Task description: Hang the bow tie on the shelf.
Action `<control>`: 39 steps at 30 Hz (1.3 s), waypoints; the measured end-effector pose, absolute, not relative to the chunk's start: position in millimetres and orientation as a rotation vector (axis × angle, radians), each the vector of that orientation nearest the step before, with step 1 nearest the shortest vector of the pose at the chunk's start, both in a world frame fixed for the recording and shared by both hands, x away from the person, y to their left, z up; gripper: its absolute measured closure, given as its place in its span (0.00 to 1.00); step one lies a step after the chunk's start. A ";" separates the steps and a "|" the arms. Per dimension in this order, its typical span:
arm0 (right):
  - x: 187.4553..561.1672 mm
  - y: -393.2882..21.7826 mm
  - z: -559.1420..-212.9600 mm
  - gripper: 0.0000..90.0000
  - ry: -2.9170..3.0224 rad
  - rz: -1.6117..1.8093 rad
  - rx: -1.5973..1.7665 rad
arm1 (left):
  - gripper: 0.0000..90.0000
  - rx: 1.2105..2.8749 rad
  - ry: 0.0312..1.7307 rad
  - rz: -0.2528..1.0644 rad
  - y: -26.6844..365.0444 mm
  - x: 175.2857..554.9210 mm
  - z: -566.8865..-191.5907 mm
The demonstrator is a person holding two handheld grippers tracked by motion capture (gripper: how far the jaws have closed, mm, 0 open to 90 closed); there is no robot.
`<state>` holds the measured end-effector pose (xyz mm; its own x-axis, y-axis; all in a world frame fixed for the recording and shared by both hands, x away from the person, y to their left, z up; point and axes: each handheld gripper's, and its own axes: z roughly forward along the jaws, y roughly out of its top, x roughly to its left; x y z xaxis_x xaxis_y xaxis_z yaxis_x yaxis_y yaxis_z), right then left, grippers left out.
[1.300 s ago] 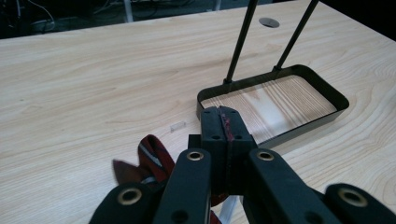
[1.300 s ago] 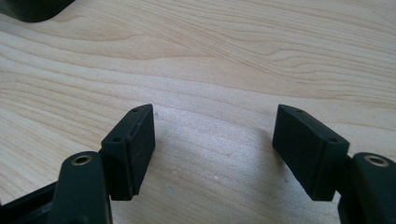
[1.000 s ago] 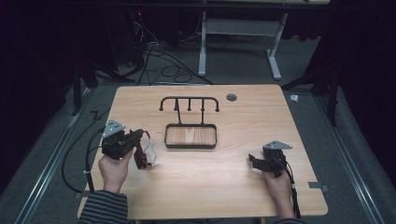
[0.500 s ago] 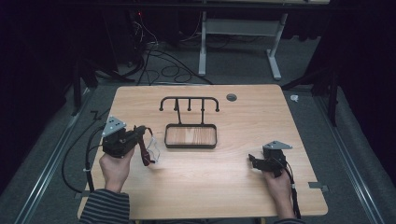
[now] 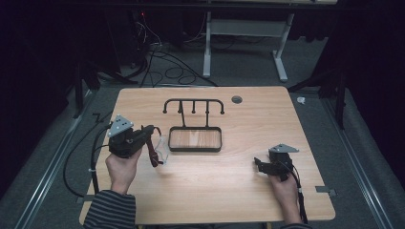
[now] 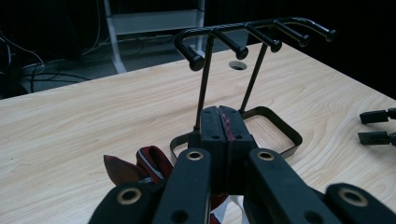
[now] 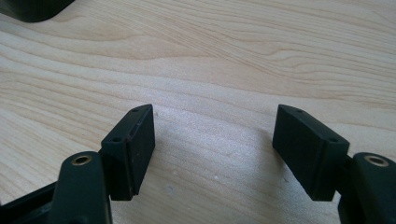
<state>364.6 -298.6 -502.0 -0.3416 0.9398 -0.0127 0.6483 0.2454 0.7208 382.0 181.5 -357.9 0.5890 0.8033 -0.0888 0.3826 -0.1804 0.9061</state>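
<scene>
My left gripper point(image 5: 152, 130) is shut on a dark red striped strap point(image 5: 154, 153), held a little above the table left of the black wire rack point(image 5: 193, 102). A thin red edge of the strap shows between the pressed pads point(image 6: 223, 113), and the rest of the strap point(image 6: 150, 164) hangs below with a pale clear piece point(image 5: 163, 150) on it. The rack's hooks point(image 6: 254, 38) stand just beyond the jaws, over its wood-bottomed tray point(image 5: 195, 140). My right gripper point(image 5: 258, 164) rests low near the front right of the table, open point(image 7: 212, 135) over bare wood.
A round cable hole point(image 5: 236, 99) sits at the table's back right. Behind the table point(image 5: 267, 119) are a white desk frame point(image 5: 241, 43) and loose cables on the floor point(image 5: 162, 62). The right gripper's open jaws point(image 6: 376, 127) show far off in the left gripper view.
My left gripper has risen slightly with the strap, which now hangs more freely above the table. The right gripper has stayed put.
</scene>
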 end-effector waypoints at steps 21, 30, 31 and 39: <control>364.5 -298.6 -502.0 0.34 2.078 0.874 1.448 | 0.99 1.796 0.876 0.496 149.1 389.3 -343.4; 364.5 -298.6 -502.0 0.34 2.078 0.874 1.447 | 0.99 1.801 0.851 0.489 135.8 395.2 -340.1; 364.4 -298.6 -502.0 0.34 2.078 0.874 1.448 | 0.99 1.803 0.849 0.486 134.8 396.4 -340.0; 364.4 -298.6 -502.0 0.34 2.078 0.874 1.448 | 0.99 1.805 0.839 0.473 126.3 403.4 -338.1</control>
<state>364.4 -298.6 -502.0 -0.3419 0.9396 -0.0119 0.6487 0.2452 0.7205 403.4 126.3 -338.1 0.6769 0.7330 -0.0676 0.3219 -0.2122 0.9227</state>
